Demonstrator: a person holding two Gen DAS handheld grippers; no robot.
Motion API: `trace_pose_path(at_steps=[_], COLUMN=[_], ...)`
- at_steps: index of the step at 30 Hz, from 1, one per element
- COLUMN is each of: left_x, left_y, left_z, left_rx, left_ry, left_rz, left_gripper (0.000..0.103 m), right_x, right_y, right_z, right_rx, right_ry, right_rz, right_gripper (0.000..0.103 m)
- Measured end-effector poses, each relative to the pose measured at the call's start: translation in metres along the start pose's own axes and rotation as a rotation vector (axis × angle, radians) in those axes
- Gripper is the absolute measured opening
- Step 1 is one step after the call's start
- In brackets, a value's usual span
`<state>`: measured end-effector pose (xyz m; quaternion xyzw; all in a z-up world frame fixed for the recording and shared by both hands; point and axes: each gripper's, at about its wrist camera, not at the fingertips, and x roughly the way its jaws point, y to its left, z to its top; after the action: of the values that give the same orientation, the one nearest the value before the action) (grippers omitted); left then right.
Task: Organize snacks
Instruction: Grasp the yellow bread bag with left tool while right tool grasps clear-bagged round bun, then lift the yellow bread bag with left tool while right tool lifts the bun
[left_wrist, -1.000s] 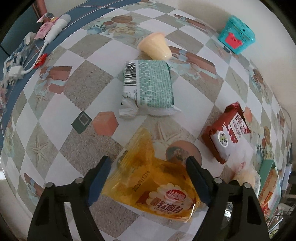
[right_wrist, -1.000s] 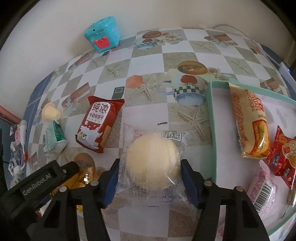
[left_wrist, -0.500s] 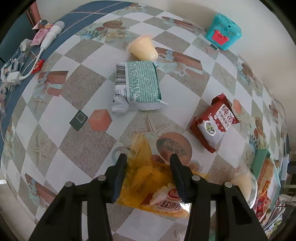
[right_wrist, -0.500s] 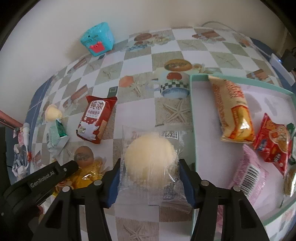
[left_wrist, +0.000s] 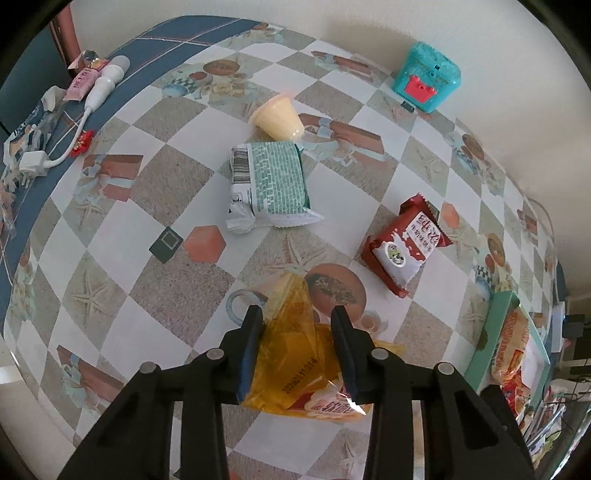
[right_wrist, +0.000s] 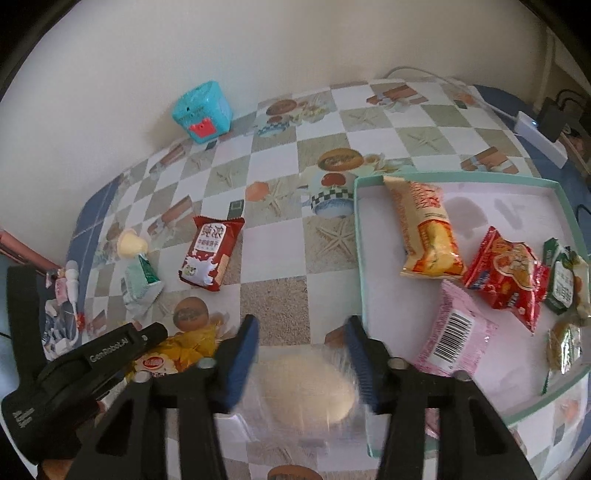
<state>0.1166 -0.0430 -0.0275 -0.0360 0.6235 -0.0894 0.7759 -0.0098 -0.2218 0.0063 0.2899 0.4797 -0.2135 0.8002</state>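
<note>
On the checkered counter (right_wrist: 273, 243), a mint-rimmed white tray (right_wrist: 546, 184) sits at the right edge. Beside its near-left corner, the right gripper (right_wrist: 301, 352) is closing on a round cream bun in clear wrap (right_wrist: 308, 391). Further left, the left gripper (left_wrist: 297, 339) is closing on a yellow bread packet (left_wrist: 295, 365).

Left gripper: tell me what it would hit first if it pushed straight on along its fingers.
The left gripper, closing on the yellow bag, would likely meet the tablecloth just beyond it; depth is unclear.
</note>
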Motion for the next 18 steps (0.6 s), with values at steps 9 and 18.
trace_pose_path(at_steps=[9, 18], left_x=[-0.001, 0.009], left_y=[0.004, 0.018], left_z=[-0.006, -0.01], left_rx=[0.011, -0.04], left_ry=[-0.002, 0.035], left_rz=[0.0, -0.006], left_gripper=[0.033, 0.041], right_x=[0.012, 0.01], right_y=[-0.006, -0.01], right_z=[-0.01, -0.03], right_rx=[-0.029, -0.038], right_ry=[0.088, 0.127], right_rz=[-0.01, 0.004], right_gripper=[0.05, 0.059])
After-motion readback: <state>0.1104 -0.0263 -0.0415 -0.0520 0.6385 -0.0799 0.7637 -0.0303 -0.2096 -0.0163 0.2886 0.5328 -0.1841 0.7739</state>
